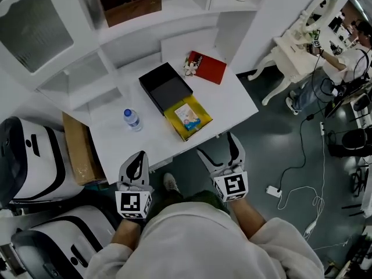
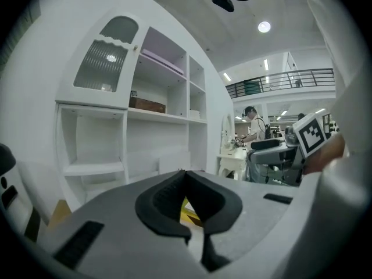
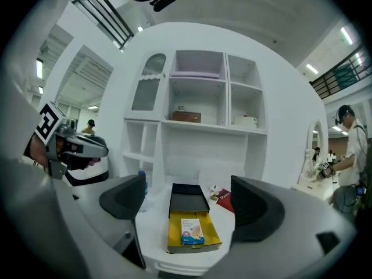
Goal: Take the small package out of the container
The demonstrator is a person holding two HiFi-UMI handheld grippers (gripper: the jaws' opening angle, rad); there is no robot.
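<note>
A small blue and white package (image 1: 188, 116) lies flat in an open yellow container (image 1: 202, 111) near the front edge of the white table (image 1: 232, 100). A black box (image 1: 165, 86) adjoins the container's far end. My left gripper (image 1: 135, 166) is shut and empty, held below the table's front edge. My right gripper (image 1: 221, 151) is open and empty, just short of that edge and near the container. In the right gripper view the package (image 3: 191, 231) lies in the container (image 3: 174, 238) ahead, between the spread jaws of the gripper (image 3: 189, 205). The left gripper (image 2: 185, 174) shows closed pads.
A water bottle (image 1: 132, 120) stands left of the container. A red booklet (image 1: 206, 67) lies at the table's back. White shelves (image 1: 87, 74) rise behind. A cardboard box (image 1: 81, 147) and white pods (image 1: 29, 161) sit at left. A white vanity (image 1: 299, 45) and cables (image 1: 302, 156) are right.
</note>
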